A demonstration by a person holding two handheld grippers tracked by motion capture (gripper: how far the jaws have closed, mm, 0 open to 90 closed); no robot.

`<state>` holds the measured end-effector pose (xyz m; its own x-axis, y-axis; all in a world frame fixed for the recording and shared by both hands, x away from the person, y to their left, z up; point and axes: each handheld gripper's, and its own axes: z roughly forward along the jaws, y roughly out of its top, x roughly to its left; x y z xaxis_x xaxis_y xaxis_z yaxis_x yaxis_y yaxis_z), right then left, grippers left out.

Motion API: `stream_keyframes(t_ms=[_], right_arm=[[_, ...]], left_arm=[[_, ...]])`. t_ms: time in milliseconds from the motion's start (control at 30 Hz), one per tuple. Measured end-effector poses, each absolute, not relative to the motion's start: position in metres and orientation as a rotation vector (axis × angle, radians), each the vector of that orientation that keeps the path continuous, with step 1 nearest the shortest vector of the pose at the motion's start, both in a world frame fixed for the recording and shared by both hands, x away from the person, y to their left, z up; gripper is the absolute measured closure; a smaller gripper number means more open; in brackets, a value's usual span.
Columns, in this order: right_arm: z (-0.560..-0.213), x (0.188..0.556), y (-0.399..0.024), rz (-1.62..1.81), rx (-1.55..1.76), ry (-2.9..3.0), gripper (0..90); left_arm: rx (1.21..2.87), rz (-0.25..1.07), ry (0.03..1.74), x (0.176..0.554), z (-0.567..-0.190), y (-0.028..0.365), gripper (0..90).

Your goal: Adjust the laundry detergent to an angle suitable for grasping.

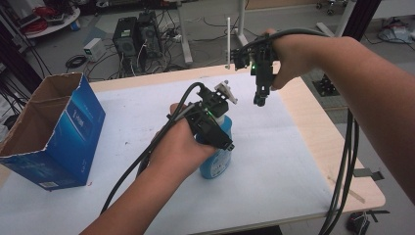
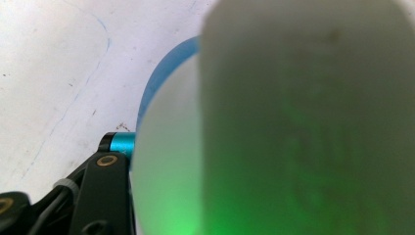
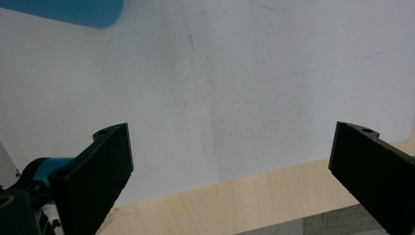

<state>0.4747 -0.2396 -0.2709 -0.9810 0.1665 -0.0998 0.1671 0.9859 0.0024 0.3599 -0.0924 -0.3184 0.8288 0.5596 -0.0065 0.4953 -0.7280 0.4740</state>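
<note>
A blue spray bottle (image 1: 217,165) with a white trigger head (image 1: 226,90) stands upright mid-table. My left gripper (image 1: 214,128) is shut on its upper part, held by a hand from the near side. In the left gripper view the bottle's pale top (image 2: 303,122) is blurred and very close, and one black finger (image 2: 105,191) presses its side. My right gripper (image 1: 260,98) hangs in the air beyond the bottle to the right, pointing down. Its jaws (image 3: 230,166) stand wide open over the white table top with nothing between them.
An open blue cardboard box (image 1: 54,132) stands at the table's left. The white table cover (image 1: 293,161) ends in a bare wooden strip (image 1: 333,147) on the right, where black cables (image 1: 347,161) hang. Computer towers (image 1: 132,36) stand on the floor behind.
</note>
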Motion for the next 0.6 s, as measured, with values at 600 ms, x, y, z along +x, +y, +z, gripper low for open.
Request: stream_keyframes(t_ms=[600], right_arm=[[-0.273,0.473,-0.239,-0.02,0.261,3.035,1.9]], left_arm=[[2.541,0.122,0.711,0.354,-0.302,-0.08,43.2]])
